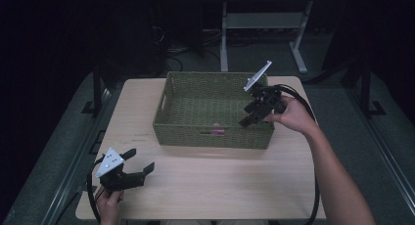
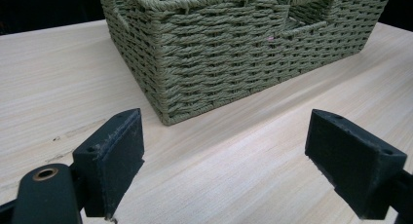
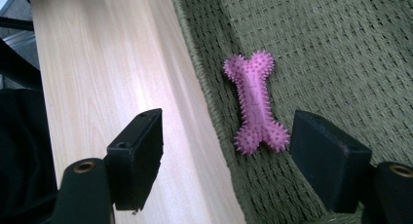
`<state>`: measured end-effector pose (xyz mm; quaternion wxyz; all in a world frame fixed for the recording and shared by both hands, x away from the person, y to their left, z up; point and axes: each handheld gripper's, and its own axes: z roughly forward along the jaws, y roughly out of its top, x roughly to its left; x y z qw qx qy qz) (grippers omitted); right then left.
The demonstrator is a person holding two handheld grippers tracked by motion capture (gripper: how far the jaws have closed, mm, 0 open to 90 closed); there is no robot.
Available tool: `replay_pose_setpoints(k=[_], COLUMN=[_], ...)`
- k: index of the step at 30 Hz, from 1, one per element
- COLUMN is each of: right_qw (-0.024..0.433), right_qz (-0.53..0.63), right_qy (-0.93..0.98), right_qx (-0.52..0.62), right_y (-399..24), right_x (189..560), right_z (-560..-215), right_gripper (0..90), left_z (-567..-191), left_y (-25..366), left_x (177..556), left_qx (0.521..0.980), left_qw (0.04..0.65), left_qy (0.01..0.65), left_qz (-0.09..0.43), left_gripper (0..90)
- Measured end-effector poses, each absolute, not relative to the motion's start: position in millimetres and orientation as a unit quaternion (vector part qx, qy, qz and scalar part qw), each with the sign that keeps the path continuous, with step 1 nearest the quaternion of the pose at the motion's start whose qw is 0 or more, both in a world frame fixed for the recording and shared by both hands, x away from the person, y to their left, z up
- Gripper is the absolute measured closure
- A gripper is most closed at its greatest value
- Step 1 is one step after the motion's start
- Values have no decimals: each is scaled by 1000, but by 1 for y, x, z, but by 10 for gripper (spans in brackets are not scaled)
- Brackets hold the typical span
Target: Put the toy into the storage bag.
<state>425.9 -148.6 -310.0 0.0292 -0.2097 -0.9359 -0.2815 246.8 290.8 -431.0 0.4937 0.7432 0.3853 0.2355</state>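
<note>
Looking down, I saw a spiky pink rubber bone [image 3: 256, 106] in the woven green basket [image 3: 341, 48]; both grippers' jaws gaped, empty.

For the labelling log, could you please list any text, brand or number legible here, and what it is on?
None can be read. The pink bone toy, lying in the green woven basket, bears raised marks along its shaft, too blurred to read. The basket and the wooden table carry no writing.

Rough woven green basket [image 1: 169, 115], nubby pink rubbery bone toy [image 3: 255, 103], smooth pale matt wood table [image 1: 205, 186].
</note>
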Motion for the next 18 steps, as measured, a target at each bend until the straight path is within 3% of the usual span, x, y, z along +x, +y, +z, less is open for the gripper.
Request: replay_pose_setpoints(k=[18], right_qw=[24], right_qz=[-290], right_qy=[-935], right_qx=[-201], right_y=[-156], right_x=[407], right_z=[-313], right_gripper=[270], left_z=[-431], left_y=[290], left_x=[247], left_qx=[744], left_qw=[493], left_qy=[384], left_qz=[236], left_gripper=[138])
